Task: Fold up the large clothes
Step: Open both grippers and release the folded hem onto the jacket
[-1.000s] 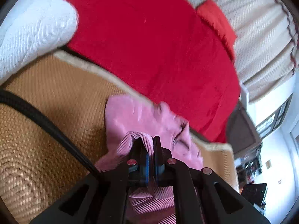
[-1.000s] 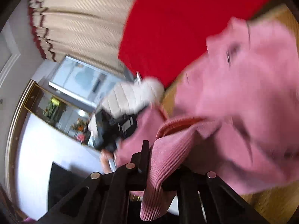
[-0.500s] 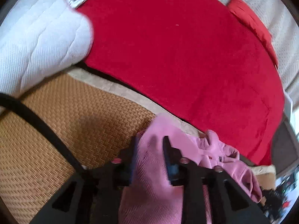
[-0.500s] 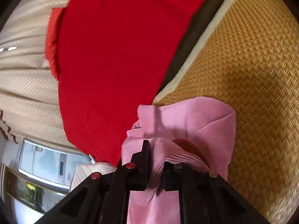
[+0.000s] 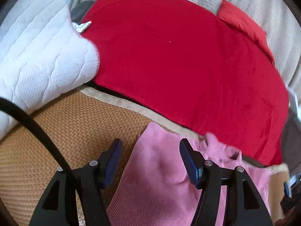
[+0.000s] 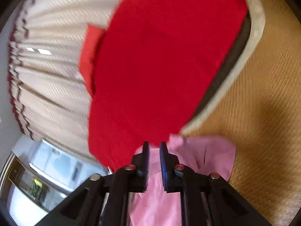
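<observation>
Pink ribbed garment point(image 5: 160, 179) lies on the woven straw mat point(image 5: 56, 150), under and ahead of both grippers. Left gripper point(image 5: 148, 154) has just been opening; its jaws stand wide, cloth below them, pads clear. Right gripper point(image 6: 154, 150) has just been opening too (narrower gap), holding nothing, pink knit point(image 6: 205, 156) beneath. Behind lies a plush red blanket point(image 5: 178, 56).
</observation>
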The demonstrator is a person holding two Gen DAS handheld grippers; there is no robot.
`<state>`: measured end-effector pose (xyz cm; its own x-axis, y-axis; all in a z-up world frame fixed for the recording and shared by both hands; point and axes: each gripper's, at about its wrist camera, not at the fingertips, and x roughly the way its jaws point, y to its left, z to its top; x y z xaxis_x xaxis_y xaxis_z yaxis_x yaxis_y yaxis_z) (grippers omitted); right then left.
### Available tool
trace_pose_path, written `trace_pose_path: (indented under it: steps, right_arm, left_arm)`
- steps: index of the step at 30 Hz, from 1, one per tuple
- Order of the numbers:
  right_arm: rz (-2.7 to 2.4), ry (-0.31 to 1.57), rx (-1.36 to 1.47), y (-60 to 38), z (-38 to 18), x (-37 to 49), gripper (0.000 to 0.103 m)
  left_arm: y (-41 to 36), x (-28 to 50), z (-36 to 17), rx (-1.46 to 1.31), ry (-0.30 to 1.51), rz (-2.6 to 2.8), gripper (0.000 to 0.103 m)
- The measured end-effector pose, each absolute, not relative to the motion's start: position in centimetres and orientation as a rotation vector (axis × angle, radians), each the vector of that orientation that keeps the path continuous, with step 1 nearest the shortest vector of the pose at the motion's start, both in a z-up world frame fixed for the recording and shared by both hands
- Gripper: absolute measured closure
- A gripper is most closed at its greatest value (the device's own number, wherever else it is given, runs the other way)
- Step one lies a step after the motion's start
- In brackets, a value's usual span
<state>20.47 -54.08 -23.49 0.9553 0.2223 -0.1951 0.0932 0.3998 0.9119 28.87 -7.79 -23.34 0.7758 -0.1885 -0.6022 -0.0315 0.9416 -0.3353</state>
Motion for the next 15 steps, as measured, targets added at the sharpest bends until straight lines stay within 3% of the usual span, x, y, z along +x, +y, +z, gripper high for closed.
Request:
trace_pose_path:
  steps: [1, 2, 5, 6, 7, 8, 15]
  right_arm:
    - [0.05, 0.3, 1.115, -53.9, -22.6, 19.5, 0.007]
    - [0.038, 0.301, 1.054, -53.3, -21.7, 19.0, 0.006]
    - [0.108, 0.441, 0.842, -48.7, -20.2, 20.3, 0.011]
    - [0.145, 0.522, 0.772, -46.3, -20.3, 21.2, 0.016]
    - [0.177, 0.583, 0.721, -44.3, -20.7, 21.9, 0.03]
    - [0.19, 0.615, 0.694, -43.1, -21.0, 22.3, 0.033]
    - [0.034, 0.899, 0.49, -39.6, -26.4, 26.0, 0.037]
  left_arm:
    - [-7.9, 28.3, -23.4, -0.328, 0.68, -0.082, 0.039]
    - [-8.0, 27.9, -23.3, -0.327, 0.685, -0.079, 0.039]
    - [-8.7, 27.0, -22.9, -0.325, 0.704, -0.107, 0.039]
    - [-8.8, 26.8, -22.9, -0.306, 0.705, -0.107, 0.037]
    - [-9.1, 26.6, -22.9, -0.279, 0.705, -0.098, 0.031]
    - [-9.3, 26.6, -23.2, -0.247, 0.711, -0.082, 0.03]
    - [-8.1, 30.7, -29.1, -0.068, 0.924, 0.086, 0.027]
